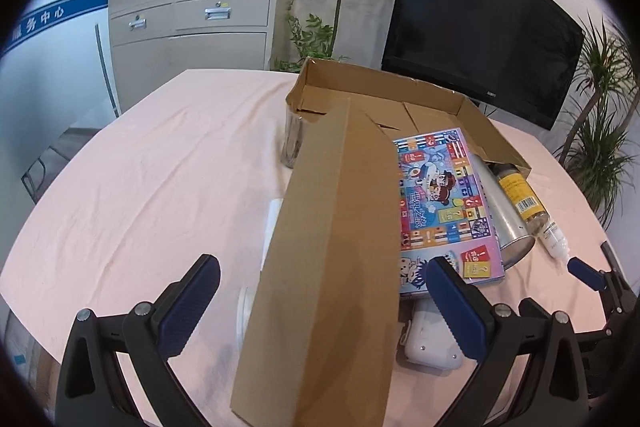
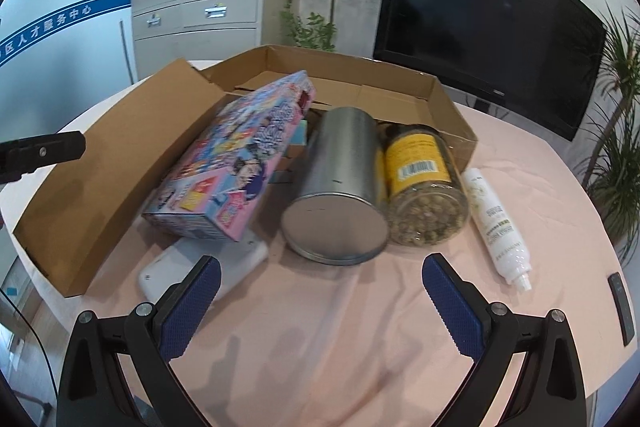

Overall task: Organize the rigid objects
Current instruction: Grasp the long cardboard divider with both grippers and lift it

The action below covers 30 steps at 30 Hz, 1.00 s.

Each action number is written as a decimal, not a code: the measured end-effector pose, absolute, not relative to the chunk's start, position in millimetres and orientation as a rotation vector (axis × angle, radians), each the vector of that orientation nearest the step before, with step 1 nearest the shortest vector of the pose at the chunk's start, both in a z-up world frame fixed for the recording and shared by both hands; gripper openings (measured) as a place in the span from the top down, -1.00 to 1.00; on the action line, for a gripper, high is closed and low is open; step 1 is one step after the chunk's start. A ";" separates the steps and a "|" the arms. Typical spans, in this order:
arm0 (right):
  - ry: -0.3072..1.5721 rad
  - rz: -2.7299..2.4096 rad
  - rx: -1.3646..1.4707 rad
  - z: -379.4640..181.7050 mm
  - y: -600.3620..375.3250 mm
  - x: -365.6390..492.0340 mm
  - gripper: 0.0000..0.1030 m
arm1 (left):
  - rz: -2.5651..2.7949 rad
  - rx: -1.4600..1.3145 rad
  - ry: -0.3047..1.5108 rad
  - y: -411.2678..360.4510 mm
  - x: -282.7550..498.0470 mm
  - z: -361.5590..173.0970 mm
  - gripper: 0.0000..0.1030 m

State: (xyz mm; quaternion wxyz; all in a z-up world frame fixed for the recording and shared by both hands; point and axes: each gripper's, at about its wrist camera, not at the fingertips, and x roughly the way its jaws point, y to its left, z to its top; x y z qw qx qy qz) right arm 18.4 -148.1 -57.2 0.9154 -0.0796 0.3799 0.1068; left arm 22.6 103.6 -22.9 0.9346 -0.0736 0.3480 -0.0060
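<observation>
On the pink-clothed surface (image 2: 320,339) an open cardboard box (image 2: 400,95) lies with its long flap (image 1: 320,267) folded out toward the left hand-held gripper (image 1: 323,291), whose blue-padded fingers stand wide apart on either side of that flap without touching it. The right hand-held gripper (image 2: 321,287) hovers with fingers spread and empty, just short of a metal tin (image 2: 340,183) lying on its side. A colourful board game box (image 2: 240,163) leans tilted to the tin's left, resting on a white device (image 2: 192,267). A glass jar (image 2: 424,187) with a yellow label lies touching the tin's right side, and a white tube (image 2: 494,223) lies just beside the jar.
</observation>
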 end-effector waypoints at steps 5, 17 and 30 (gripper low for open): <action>0.790 0.234 -0.159 -60.9 -147.3 19.2 -0.97 | -0.031 -0.138 0.719 99.8 23.8 -24.1 -0.98; 0.805 0.550 -0.066 -60.9 -123.7 1.6 -0.97 | -0.032 -0.259 0.843 148.4 32.3 -38.3 -0.98; 0.819 0.853 -0.015 -53.8 -55.9 2.0 -0.97 | -0.314 -0.520 1.020 138.6 39.1 -73.0 -0.34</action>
